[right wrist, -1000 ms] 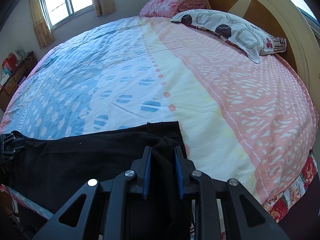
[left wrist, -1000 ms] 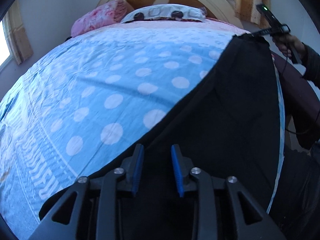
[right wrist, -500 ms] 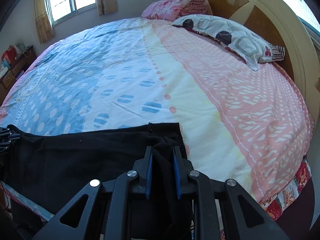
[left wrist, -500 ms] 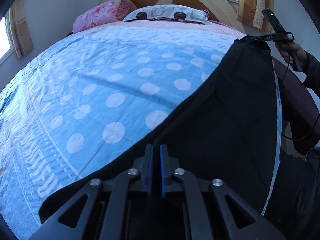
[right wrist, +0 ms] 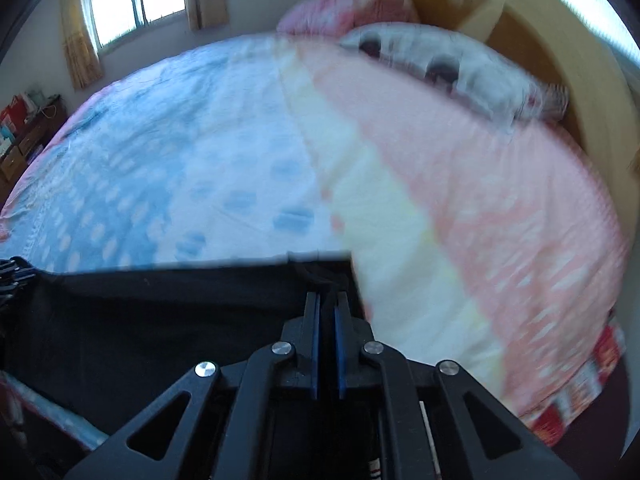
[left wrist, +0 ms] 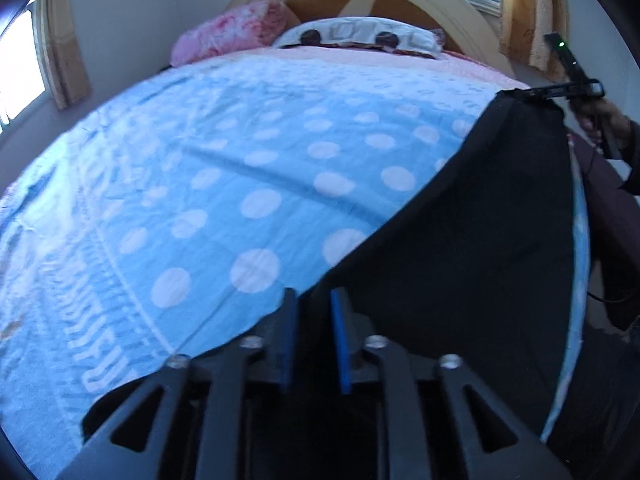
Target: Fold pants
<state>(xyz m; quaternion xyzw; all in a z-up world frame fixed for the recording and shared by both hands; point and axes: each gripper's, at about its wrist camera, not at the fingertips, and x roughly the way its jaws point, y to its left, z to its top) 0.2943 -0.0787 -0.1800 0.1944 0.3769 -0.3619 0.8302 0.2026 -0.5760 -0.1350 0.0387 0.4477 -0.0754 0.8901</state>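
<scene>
Black pants (left wrist: 480, 240) lie stretched along the near edge of the bed, and they also fill the lower left of the right wrist view (right wrist: 160, 320). My left gripper (left wrist: 314, 296) is over the pants' near corner. Its jaws are opening, the blue pads stand apart, and the fabric's edge lies between them unpressed. My right gripper (right wrist: 326, 300) is shut on a bunched fold at the pants' other corner. From the left wrist view the right gripper (left wrist: 560, 92) holds that far corner raised, with a hand (left wrist: 600, 116) behind it.
The bed sheet (left wrist: 260, 168) is blue with white dots, turning yellow and pink (right wrist: 500, 208) on the other side. Pillows (left wrist: 360, 36) and a round wooden headboard (right wrist: 580, 80) are at the far end. A dresser (right wrist: 24, 136) stands beyond the bed.
The left jaws closed half a second ago and have parted again. The right jaws have narrowed onto the pants fold. The right wrist view is now blurred by motion.
</scene>
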